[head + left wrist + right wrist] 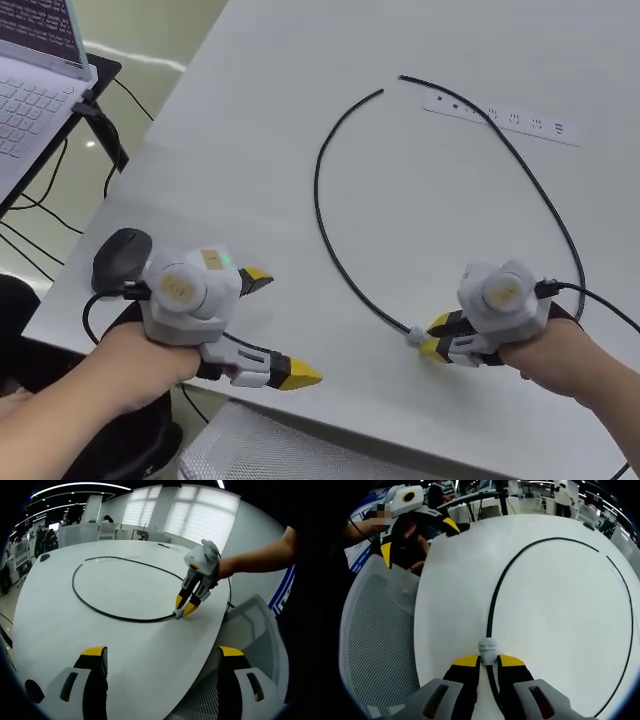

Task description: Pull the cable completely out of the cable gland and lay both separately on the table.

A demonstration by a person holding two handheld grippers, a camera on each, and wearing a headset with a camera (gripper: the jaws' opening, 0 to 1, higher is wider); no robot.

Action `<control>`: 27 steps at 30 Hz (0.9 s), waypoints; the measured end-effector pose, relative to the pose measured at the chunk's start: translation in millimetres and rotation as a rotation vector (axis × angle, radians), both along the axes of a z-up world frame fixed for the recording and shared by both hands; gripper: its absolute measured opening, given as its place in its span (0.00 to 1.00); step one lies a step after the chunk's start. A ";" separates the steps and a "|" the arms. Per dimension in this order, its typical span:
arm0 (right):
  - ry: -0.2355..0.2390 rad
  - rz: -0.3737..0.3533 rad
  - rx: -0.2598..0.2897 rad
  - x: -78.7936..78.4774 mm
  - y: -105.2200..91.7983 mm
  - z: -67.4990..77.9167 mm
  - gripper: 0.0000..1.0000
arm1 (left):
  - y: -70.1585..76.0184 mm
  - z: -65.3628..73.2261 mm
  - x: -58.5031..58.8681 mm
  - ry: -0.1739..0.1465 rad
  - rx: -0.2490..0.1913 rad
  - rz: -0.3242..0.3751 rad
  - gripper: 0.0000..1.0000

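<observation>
My head view is bright and even; the white table (250,150) shows soft glare and weak shadows, and the black cable (316,190) is sharp. In my 2 gripper views the edges bend strongly, and the windows (200,510) are overexposed.

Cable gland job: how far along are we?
Done: nothing separated; the gland sits on the cable near one end. In hand: the right tool has its jaws either side of the cable just behind the gland; whether they pinch it is unclear. The left tool is open, away from the cable. Left: pull the cable fully out, lay both apart on the table.
</observation>
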State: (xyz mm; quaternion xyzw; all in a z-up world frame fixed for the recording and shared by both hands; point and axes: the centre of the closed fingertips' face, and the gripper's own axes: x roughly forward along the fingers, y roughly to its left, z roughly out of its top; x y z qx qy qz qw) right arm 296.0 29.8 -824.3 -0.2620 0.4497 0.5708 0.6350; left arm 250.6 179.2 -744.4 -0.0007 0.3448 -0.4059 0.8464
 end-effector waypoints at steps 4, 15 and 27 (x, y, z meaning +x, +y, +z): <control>-0.010 0.006 -0.002 0.3 -0.7 -0.8 0.09 | -0.5 0.1 -0.9 0.000 0.003 -0.004 0.90; 0.013 -0.002 -0.001 -7.9 -0.8 11.7 0.08 | -10.8 6.9 -1.5 -0.009 0.009 -0.030 0.89; 0.000 0.055 0.032 -10.8 1.1 54.3 0.08 | -41.5 21.3 6.5 -0.056 0.014 -0.071 0.88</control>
